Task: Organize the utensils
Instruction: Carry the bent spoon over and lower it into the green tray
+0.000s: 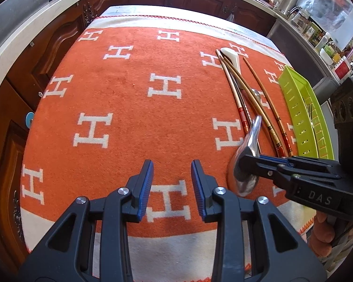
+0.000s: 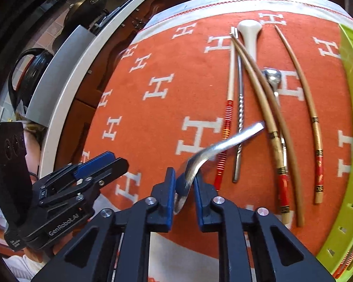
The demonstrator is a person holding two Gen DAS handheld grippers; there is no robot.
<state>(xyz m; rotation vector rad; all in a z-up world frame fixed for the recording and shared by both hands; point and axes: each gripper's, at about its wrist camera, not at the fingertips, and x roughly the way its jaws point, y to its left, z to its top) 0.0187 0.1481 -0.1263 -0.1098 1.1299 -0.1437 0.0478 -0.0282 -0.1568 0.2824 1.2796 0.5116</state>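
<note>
The step in hand is picking up a utensil: the right gripper (image 2: 184, 189) has its fingers closed on the bowl end of the metal spoon (image 1: 246, 162), which sits low over the orange blanket (image 1: 129, 94) on the tabletop, beside the row of chopsticks (image 2: 270, 117). The spoon's long axis slants away from the gripper, its handle tip pointing up and across the chopsticks toward the far end of the table. The left gripper (image 1: 172, 183) hovers nearby with fingers parted and nothing between them. The next move likely calls for lifting the spoon clear without dragging the chopsticks, then carrying it to the green tray (image 1: 303, 117).
</note>
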